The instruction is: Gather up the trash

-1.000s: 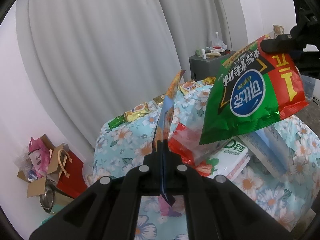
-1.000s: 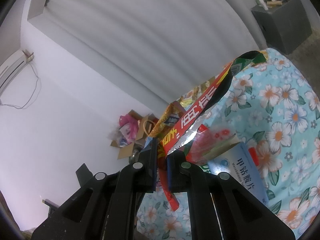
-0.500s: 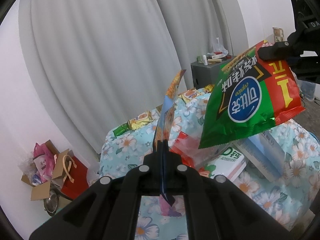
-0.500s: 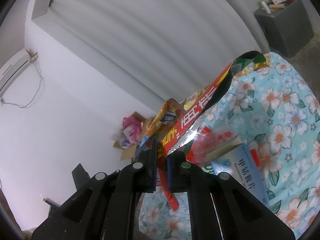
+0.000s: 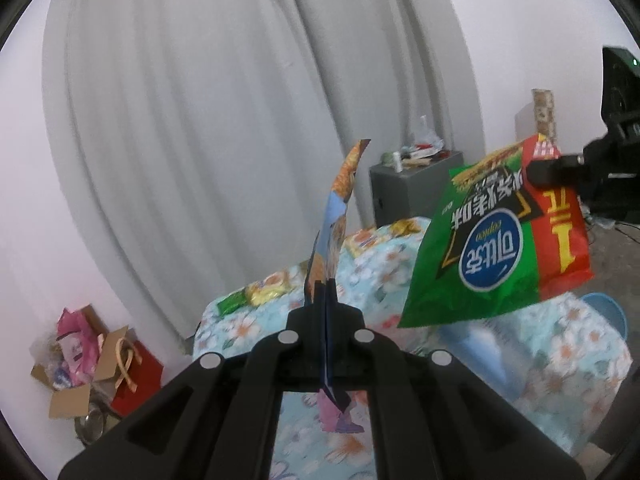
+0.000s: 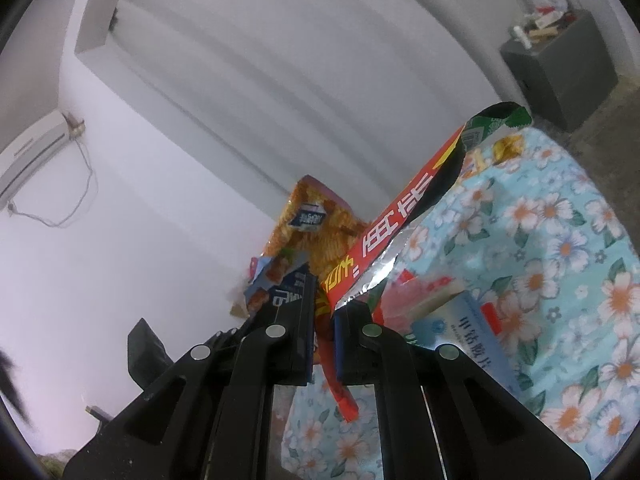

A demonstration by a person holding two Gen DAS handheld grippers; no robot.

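- In the left wrist view, low in the centre, our left gripper (image 5: 326, 292) has its jaws together on a blue and orange snack wrapper (image 5: 334, 216). We see the wrapper edge-on; it stands up from the jaws and curves toward the top of the frame.
- In the right wrist view, low in the centre, our right gripper (image 6: 322, 304) is clamped on a red and green chip bag (image 6: 404, 236). The bag runs up and to the right from the jaws, and a red strip of it hangs below them.
- In the left wrist view the same chip bag (image 5: 496, 244) hangs at the right side of the frame, upside down, above the table.
- In the right wrist view the snack wrapper (image 6: 308, 224) shows just left of the chip bag, near it; we cannot tell if they touch.
- Behind both bags is a table with a floral cloth (image 5: 400, 304). More small snack packets (image 5: 264, 292) lie along its far edge.
- A white and blue box (image 6: 468, 336) lies on the cloth, near the right gripper.
- Farther, at the lower left of the left wrist view, a cardboard box (image 5: 76, 384) and a red bag (image 5: 138, 372) stand on the floor.
- A grey cabinet (image 5: 408, 184) stands behind the table, before the white curtain (image 5: 224, 100).
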